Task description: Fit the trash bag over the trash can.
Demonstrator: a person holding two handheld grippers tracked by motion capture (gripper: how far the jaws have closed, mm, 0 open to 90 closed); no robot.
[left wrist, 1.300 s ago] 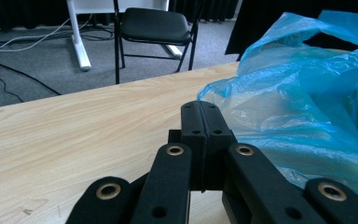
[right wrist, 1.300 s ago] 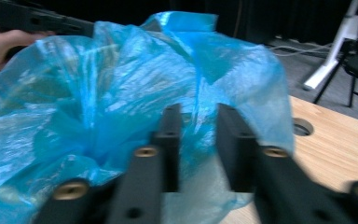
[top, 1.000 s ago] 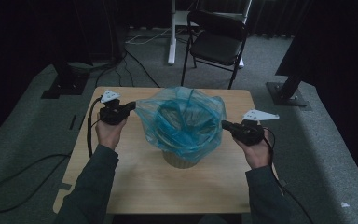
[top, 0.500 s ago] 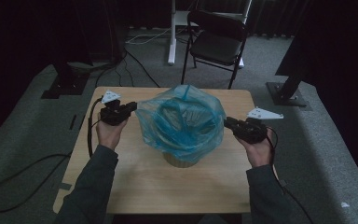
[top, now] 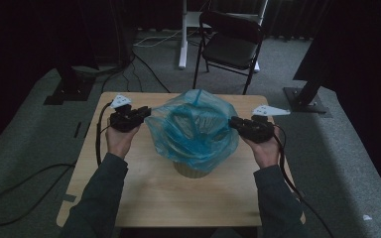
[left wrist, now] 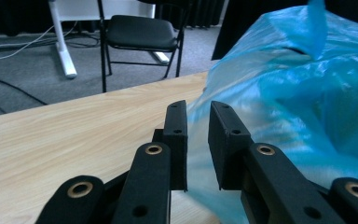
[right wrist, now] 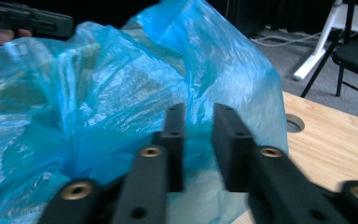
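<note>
The blue plastic bag (top: pixel 193 130) sits at table centre, draped over a small beige bin (top: pixel 192 170). The left gripper (top: pixel 141 113), at the bag's nine o'clock, has just been opening; film lies in the gap, unpinched. The right gripper (top: pixel 234 122), at three o'clock, opened too, then narrowed slightly (released, not clamped). The bag has puffed wider, so probably the liner is now fitted.

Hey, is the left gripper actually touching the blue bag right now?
Touching. In the left gripper view, the blue bag film runs between the left gripper jaws, which stand slightly apart.
</note>
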